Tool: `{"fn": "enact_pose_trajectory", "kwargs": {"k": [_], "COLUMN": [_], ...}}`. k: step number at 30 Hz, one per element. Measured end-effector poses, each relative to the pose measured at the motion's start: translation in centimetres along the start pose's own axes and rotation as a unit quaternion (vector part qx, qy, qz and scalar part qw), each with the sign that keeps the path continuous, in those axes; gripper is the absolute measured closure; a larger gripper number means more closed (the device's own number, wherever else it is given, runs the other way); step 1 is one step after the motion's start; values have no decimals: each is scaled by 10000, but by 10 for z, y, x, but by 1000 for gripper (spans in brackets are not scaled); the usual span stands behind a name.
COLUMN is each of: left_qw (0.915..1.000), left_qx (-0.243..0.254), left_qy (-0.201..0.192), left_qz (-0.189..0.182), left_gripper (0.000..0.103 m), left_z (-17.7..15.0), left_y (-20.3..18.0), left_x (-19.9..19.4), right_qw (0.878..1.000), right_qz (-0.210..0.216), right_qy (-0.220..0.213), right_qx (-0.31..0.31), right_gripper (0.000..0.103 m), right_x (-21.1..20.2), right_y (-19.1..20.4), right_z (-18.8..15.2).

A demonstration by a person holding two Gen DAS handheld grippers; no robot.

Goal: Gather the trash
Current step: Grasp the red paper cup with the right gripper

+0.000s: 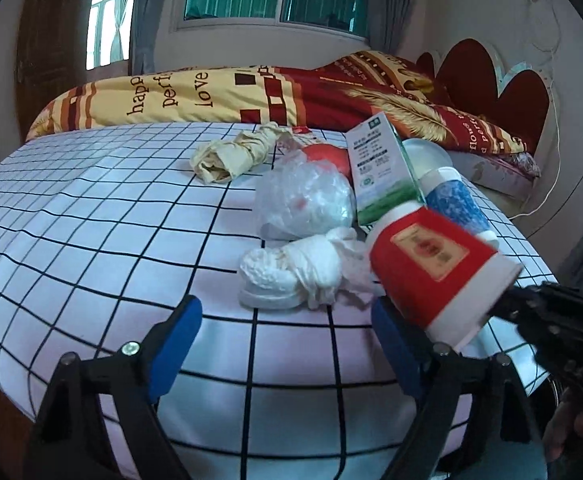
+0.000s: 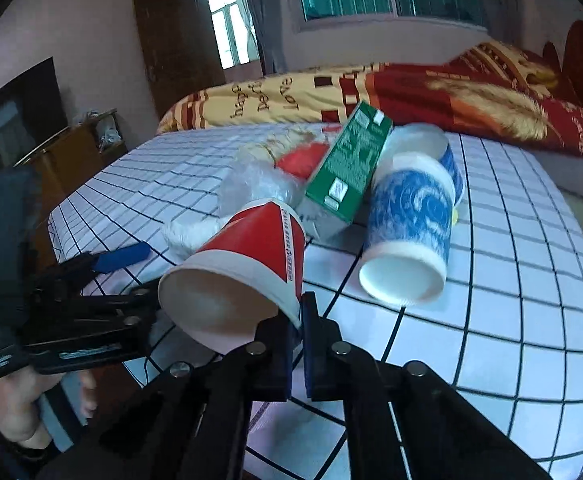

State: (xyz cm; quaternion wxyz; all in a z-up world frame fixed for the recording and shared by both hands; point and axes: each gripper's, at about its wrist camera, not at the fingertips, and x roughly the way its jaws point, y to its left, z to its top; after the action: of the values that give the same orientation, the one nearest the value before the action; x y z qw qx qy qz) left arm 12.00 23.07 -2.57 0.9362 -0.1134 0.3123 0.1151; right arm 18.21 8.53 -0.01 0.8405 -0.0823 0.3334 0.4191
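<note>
The trash lay in a loose cluster on the bed (image 1: 91, 208), on a white sheet printed with a black grid. The right gripper (image 2: 299, 320) had its jaws drawn together on the rim of a red paper cup (image 2: 247, 264), pinching the thin cup wall between the two blue pads; the cup was tipped on its side, its open mouth toward the right wrist camera and its white interior visible. In the left wrist view the same cup (image 1: 431, 268) appeared motion-blurred, with a yellow label on its red wall. The left gripper (image 1: 287, 344) hovered low over the sheet with its jaws wide apart, holding and touching nothing.

Beside the red cup lay two blue-and-white patterned paper cups (image 2: 407, 224), both on their sides, and a green-and-white rectangular carton (image 2: 343, 172) leaning tilted across the pile. A crumpled white tissue wad (image 1: 291, 272) lay nearest the left jaws. Behind it sat a clear crinkled plastic bag (image 1: 303, 200), and farther back a twisted cream-coloured wrapper (image 1: 231, 152). A red rounded item (image 1: 327, 156) was largely hidden behind the bag and carton and could not be identified. A red-and-yellow quilt (image 1: 251, 92) with printed lettering was bunched along the far side of the bed.
</note>
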Motion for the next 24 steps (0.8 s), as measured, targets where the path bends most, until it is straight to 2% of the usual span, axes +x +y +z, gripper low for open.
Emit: {"fn": "enact_pose_trajectory", "kwargs": {"k": [6, 10, 17, 19, 21, 24], "left_qw": [10000, 9999, 10000, 9999, 9998, 9997], "left_qx": [-8, 37, 42, 83, 74, 54], "left_qy": [3, 53, -4, 88, 165, 190], "left_qz": [-69, -119, -84, -41, -97, -145], "left_gripper": [17, 22, 23, 23, 27, 43], "left_z": [5, 9, 20, 22, 23, 24], "left_y": [-8, -13, -15, -17, -17, -19], "left_x": [8, 17, 25, 32, 39, 42], "right_qw": [9981, 9952, 9920, 9915, 9913, 9905], "right_qz": [-103, -209, -420, -477, -529, -643], "right_qy": [-567, -882, -1048, -1059, -1042, -1003], "right_qx": [212, 380, 567, 579, 612, 690], "right_gripper": [99, 99, 99, 99, 99, 99], "right_x": [-27, -43, -64, -67, -69, -73], "right_y": [-13, -25, -47, -52, -57, -67], "right_z": [16, 23, 26, 25, 22, 17]}}
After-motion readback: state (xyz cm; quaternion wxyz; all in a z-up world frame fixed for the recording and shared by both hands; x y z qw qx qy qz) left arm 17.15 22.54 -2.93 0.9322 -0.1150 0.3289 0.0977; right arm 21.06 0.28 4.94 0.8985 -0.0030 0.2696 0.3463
